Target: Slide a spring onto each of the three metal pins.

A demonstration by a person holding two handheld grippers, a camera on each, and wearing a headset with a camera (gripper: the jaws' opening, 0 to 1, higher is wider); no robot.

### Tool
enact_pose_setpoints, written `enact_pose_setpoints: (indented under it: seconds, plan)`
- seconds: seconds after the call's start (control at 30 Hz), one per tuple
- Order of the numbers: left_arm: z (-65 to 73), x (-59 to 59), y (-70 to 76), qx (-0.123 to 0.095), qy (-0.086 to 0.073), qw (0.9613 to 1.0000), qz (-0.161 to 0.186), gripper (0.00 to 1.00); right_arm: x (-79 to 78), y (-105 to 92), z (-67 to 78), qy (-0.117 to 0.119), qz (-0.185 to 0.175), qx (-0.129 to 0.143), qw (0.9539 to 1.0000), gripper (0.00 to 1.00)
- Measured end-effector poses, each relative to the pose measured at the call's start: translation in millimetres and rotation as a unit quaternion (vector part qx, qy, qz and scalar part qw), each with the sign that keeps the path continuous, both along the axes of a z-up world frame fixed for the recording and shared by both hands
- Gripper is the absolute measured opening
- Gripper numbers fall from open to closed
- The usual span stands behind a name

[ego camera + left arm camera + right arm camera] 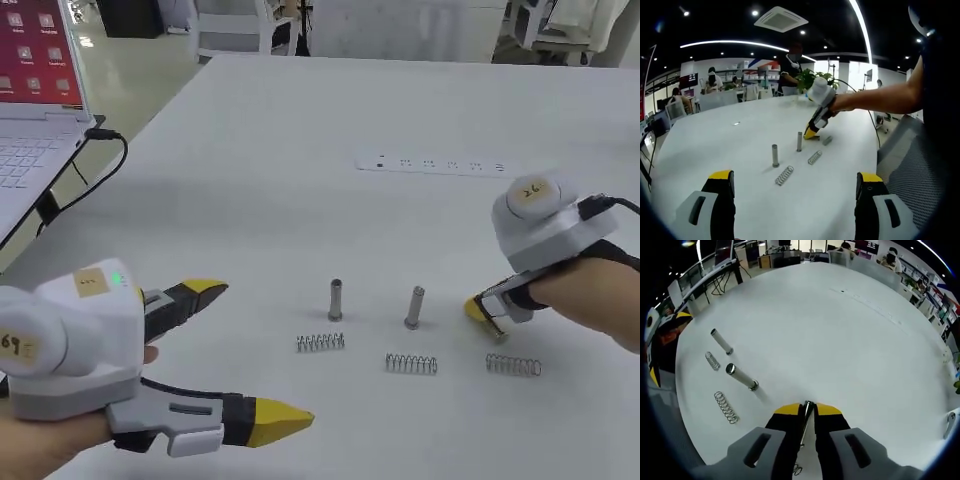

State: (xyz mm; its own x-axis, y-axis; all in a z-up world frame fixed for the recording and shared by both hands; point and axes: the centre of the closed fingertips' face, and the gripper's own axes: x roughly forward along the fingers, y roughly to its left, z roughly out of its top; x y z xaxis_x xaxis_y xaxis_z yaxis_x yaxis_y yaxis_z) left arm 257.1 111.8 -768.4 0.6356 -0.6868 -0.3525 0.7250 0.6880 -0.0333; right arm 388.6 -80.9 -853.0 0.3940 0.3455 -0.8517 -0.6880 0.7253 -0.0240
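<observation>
left gripper: white-grey shell, green LED | right gripper: black cable | fingers: black, yellow-tipped

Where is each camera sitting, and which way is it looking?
Head view: on the person's head, facing forward and down at the table; the left claw and right claw show.
Left gripper view: on the left claw, facing across the table at the right claw and the person's arm.
Right gripper view: on the right claw, facing over the pin it pinches.
All three share the two upright pins.
</observation>
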Motion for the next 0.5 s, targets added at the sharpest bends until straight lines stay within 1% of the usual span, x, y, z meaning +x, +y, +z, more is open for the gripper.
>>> enact_pose_setpoints:
  seconds: [0.1, 0.17, 0.37, 0.5]
  plan:
    - [0.2, -0.2, -1.0, 0.0, 0.0, 1.0, -0.001, 0.99, 0.0, 0.7, -0.6, 0.003, -0.014, -0.012, 0.9998, 0.07]
    - [0.8, -0.3, -1.7, 0.0, 0.0, 1.0, -0.001, 0.99, 0.0, 1.5, -0.8, 0.001, -0.013, -0.019, 0.9997, 0.07]
    - [1.7, -0.7, -1.5, 0.003, -0.001, 1.0, -0.002, 0.99, 0.3, 0.7, -1.4, 0.009, -0.019, -0.034, 0.9992, 0.06]
    - [1.6, -1.1, -1.3, 0.003, -0.001, 1.0, -0.002, 0.99, 0.8, 0.7, -1.9, 0.004, -0.019, -0.046, 0.9988, 0.06]
